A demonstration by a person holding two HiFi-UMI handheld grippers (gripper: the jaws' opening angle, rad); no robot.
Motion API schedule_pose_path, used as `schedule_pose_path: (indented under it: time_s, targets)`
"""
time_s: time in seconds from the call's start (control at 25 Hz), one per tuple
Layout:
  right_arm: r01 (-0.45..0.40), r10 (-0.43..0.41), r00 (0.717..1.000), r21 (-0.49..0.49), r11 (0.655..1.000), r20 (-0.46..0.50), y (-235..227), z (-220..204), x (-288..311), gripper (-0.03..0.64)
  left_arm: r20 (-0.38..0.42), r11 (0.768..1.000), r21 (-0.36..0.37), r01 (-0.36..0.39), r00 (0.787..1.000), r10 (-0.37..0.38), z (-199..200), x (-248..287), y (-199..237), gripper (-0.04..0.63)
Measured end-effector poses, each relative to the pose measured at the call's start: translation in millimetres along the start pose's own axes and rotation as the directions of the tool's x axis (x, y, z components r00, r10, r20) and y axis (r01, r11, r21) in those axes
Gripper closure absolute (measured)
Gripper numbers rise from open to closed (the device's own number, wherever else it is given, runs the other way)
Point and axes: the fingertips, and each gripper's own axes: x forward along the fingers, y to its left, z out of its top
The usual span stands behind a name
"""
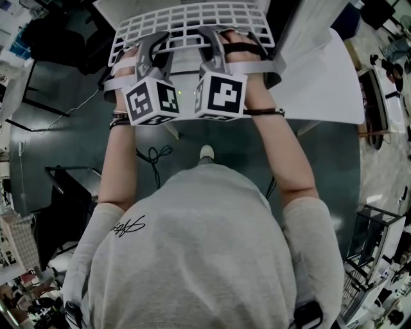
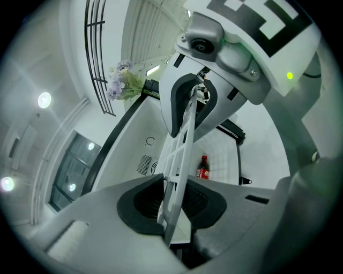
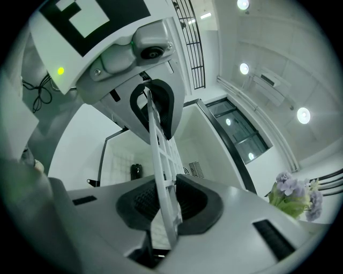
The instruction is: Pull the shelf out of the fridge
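We hold the white grid shelf (image 1: 192, 22) w/ both claws. L claw (image 2: 174, 202) and R claw (image 3: 163, 207) are each narrow, pads pinching the shelf's near edge, side by side. The shelf sits out in front of us, far end running twd the open fridge (image 2: 134, 145); can't tell if it's fully clear. A red-label bottle (image 2: 203, 167) stands inside.

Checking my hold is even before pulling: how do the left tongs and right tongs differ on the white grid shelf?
The left tongs grip the white grid shelf left of its middle, the right tongs right of it. The left tongs' marker cube shows a busier pattern than the right tongs' bold one. Both are shut on the shelf's near edge.
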Motion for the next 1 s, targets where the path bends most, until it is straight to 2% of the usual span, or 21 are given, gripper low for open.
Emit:
schedule_pose_path:
  time_s: [1.0]
  targets:
    - [0.024,-0.024,1.0,-0.039,0.999,0.009,1.8,3.4,-12.3,0.563,0.0,0.999,0.021,-0.048,0.999,0.048,4.7,-12.5,-1.2,0.531]
